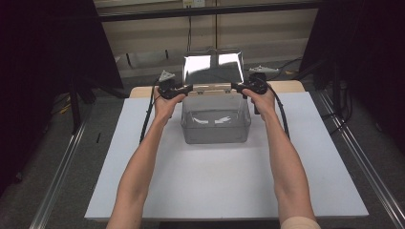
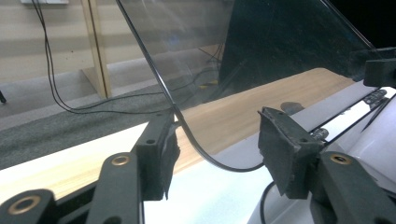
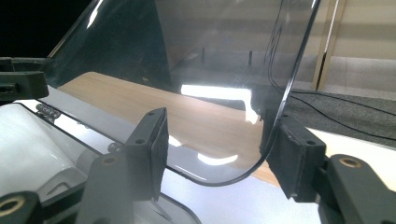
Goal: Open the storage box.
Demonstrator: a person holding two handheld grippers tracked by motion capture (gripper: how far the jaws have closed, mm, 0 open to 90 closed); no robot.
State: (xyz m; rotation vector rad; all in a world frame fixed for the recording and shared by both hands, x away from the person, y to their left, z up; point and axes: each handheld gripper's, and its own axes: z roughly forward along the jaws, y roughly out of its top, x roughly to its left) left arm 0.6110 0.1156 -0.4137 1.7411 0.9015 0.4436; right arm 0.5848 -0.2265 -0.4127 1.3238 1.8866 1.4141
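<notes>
The clear lid [image 1: 213, 68] stands raised at upper centre above the box [image 1: 216, 125] — left tool [image 1: 187, 88] and right tool [image 1: 236, 86] both gape around its corners, not clamping; full release remains.

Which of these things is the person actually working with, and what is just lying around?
In use:
- clear lid, raised
- clear box
- left gripper at the lid's left edge
- right gripper at its right edge

Lying about:
- white board under the box
- wooden table
- cables on the floor
</notes>
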